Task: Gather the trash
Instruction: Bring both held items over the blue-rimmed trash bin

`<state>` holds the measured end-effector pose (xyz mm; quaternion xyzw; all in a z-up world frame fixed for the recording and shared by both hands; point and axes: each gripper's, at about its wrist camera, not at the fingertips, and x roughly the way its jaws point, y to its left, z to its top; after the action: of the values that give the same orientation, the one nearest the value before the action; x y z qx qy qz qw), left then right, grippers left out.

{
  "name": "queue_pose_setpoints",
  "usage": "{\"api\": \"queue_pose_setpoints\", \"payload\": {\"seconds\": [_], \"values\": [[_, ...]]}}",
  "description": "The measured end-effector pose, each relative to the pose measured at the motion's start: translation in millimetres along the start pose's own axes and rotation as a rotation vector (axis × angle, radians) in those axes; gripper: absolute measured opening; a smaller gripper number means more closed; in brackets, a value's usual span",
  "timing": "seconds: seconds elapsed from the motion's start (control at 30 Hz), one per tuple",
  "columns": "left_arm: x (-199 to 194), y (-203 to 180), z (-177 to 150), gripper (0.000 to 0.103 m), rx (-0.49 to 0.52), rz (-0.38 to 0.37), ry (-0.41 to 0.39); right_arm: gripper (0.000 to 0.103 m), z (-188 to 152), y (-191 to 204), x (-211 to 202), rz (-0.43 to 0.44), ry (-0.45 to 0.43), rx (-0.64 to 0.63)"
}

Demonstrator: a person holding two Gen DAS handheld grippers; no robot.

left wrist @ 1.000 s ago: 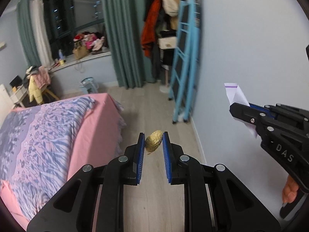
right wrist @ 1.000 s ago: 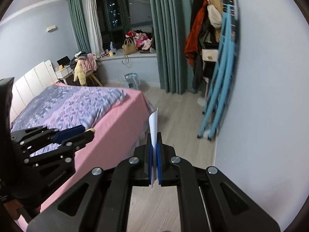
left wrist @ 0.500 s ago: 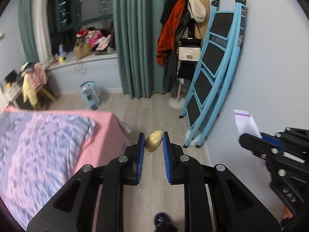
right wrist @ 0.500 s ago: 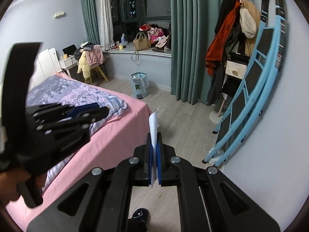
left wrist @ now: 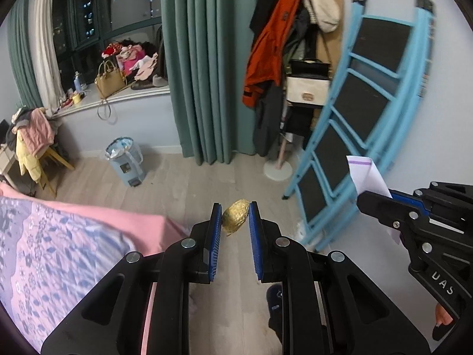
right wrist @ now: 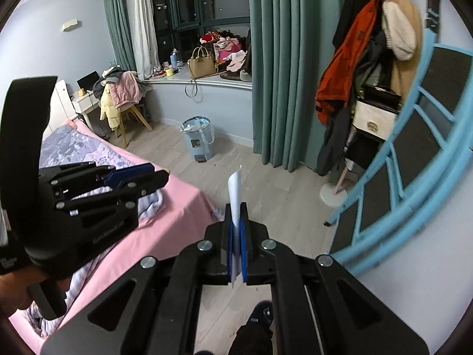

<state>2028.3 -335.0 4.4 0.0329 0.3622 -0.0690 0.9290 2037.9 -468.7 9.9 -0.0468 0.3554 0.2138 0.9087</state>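
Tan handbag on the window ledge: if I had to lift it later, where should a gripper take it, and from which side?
Judging from here, take the tan handbag by its two arched handles, coming from above. They stand upright over the body and look slim enough for the jaws, while the body looks too broad. Both grippers are full now: the left gripper holds the gold foil ball, the right gripper the white paper.

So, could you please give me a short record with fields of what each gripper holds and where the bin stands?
left gripper: shut on gold foil ball, pinched near the tips of its fingers
right gripper: shut on white paper slip, which sticks up past the tips
bin: pale blue, lined with a bag, on the wood floor below the window ledge
bed: pink sheet, on the left
blue stepladder: leans on the right wall
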Motion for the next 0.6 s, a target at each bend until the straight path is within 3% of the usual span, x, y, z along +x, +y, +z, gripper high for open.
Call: {"api": "queue_pose_setpoints", "payload": {"seconds": [0.17, 0.37, 0.6], "values": [[77.2, 12.5, 69.7, 0.017, -0.022, 0.048, 0.040, 0.006, 63.0, -39.0, 64.1, 0.062, 0.007, -0.011], [137.1, 41.5, 148.6, 0.017, -0.077, 0.130, 0.031, 0.006, 144.5, -73.1, 130.5, 0.104, -0.001, -0.104], [220.1, 100.8, 203.1, 0.017, -0.140, 0.178, 0.065, 0.006, 221.6, -87.9, 215.5, 0.159, 0.009, -0.113]]}}
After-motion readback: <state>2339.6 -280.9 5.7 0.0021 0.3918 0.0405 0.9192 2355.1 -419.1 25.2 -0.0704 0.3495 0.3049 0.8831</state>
